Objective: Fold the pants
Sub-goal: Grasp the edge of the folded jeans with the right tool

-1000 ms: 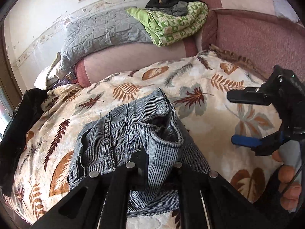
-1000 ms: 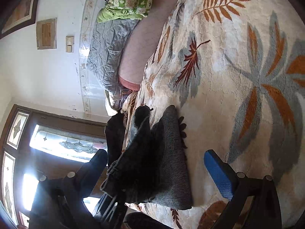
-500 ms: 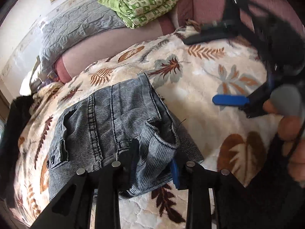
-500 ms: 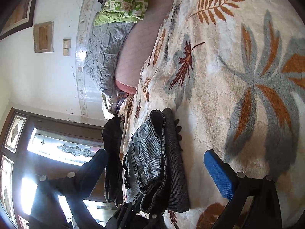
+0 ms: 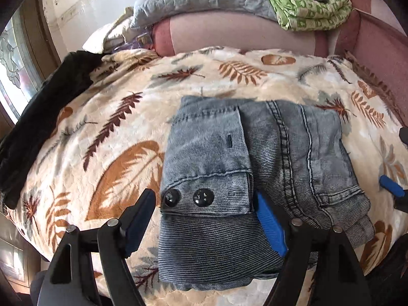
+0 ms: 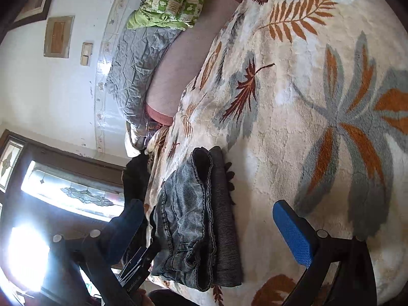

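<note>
Now that the raised denim flap has been let go, the pants lie as a flat folded bundle on the bed's leaf-print blanket — the fold looks essentially done. Long axis runs six to twelve o'clock, buttoned waistband at six. Left gripper jaws are opening, straddling that edge without pressing; right gripper jaws stand apart, empty.

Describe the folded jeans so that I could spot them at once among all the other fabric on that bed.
Start from the cream blanket with leaf prints that covers the bed. Near its front edge lies a squared bundle of faded blue-grey denim, the folded jeans, with the left gripper opening around their near edge. Only they show two black buttons on a flap.
</note>
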A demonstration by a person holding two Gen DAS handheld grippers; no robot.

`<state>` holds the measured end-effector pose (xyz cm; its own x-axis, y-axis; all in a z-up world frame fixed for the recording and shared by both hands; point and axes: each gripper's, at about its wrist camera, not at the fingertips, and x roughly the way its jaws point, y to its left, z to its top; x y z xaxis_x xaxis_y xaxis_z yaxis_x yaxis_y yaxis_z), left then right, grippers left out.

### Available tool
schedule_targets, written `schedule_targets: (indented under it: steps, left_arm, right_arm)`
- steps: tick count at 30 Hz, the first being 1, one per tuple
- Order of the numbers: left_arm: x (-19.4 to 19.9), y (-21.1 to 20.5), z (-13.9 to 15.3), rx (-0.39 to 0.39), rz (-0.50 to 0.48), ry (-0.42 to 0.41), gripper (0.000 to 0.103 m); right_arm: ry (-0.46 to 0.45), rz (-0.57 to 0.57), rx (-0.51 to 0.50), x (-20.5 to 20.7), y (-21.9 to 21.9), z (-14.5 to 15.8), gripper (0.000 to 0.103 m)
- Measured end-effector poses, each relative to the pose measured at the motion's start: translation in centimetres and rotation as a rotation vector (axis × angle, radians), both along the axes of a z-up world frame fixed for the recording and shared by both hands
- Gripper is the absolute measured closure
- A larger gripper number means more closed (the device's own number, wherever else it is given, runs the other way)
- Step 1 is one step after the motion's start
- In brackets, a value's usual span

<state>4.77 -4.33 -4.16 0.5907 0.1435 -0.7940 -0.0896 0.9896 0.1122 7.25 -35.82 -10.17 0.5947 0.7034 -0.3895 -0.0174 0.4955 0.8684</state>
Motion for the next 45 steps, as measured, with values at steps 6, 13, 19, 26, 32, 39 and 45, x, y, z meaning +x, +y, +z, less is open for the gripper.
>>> schedule_targets:
  steps: [6, 13, 19, 26, 32, 39, 45]
  left_arm:
    - [-0.5, -0.3, -0.2, 0.009, -0.001, -0.022, 0.023]
    - [-0.4, 0.3, 0.0, -0.029, -0.014, -0.023, 0.023]
    - [-0.4, 0.5, -0.2, -0.045, -0.021, -0.029, 0.022]
    - [-1.5, 2.6, 1.8, -0.175, -0.025, -0.083, 0.022]
    - [-2.4, 6.1, 1.6, -0.180, 0.074, -0.123, 0.022]
    - [-2.4, 6.3, 0.5, -0.221, 0.051, -0.091, 0.022]
    - [-3.8, 7.5, 2.0, -0.307, 0.036, -0.171, 0.022]
  right_arm:
    - [-0.053, 0.047, -0.339, -0.1, 3.9, 2.9, 0.000]
    - [-0.186, 0.144, -0.852, 4.8, 11.9, 9.5, 0.000]
    - [0.020, 0.251, -1.177, 10.7, 16.2, 3.0, 0.001]
    - [0.000, 0.251, -1.162, 9.6, 15.1, 4.5, 0.000]
    - [-0.098, 0.302, -0.935, 9.1, 16.0, 10.3, 0.000]
    - [0.059, 0.364, -1.090, 10.6, 20.6, 4.7, 0.000]
    - [0.150, 0.348, -0.946, 10.4, 17.7, 2.6, 0.000]
